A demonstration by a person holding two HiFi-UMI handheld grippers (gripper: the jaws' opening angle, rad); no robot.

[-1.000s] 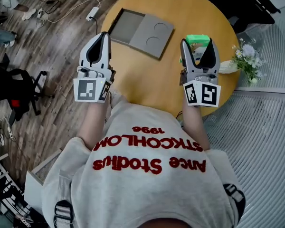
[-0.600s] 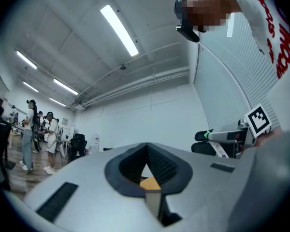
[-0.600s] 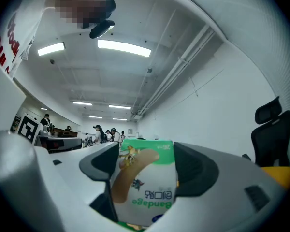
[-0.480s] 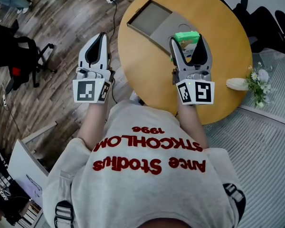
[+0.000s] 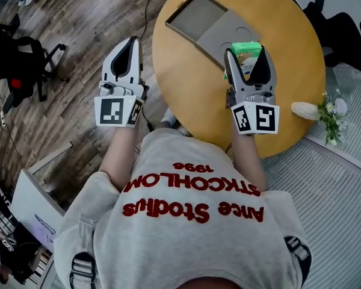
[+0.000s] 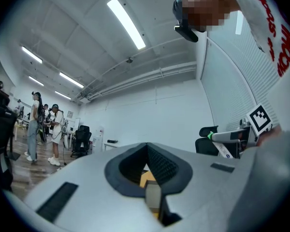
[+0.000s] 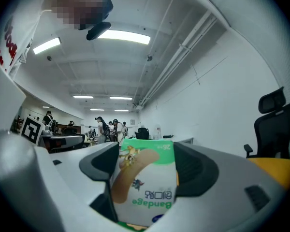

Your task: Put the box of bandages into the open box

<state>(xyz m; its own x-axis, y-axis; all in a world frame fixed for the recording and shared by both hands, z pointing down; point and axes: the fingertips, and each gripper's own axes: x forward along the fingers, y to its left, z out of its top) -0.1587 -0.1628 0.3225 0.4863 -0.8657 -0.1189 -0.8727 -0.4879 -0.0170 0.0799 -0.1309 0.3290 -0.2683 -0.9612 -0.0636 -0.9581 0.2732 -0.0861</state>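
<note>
A green and white bandage box [image 5: 246, 49] sits upright between the fingers of my right gripper [image 5: 246, 56], which is shut on it above the round yellow table [image 5: 186, 80]. In the right gripper view the bandage box [image 7: 146, 187] fills the gap of the right gripper [image 7: 147, 164]. The open grey box [image 5: 196, 14] lies flat at the table's far side, its lid [image 5: 231, 32] just beyond the held box. My left gripper [image 5: 131, 43] hangs left of the table's edge, over the wooden floor. The left gripper [image 6: 148, 152] has its jaws together and holds nothing.
A white vase with flowers [image 5: 322, 110] lies at the table's right edge. A black office chair [image 5: 24, 53] stands on the floor at the left, and dark chairs [image 5: 343, 29] stand beyond the table at the right. Several people [image 6: 43, 129] stand far off.
My right gripper and the bandage box have come closer to the open box's lid. The view has swung, so the table now lies more to the right. The left gripper stays shut.
</note>
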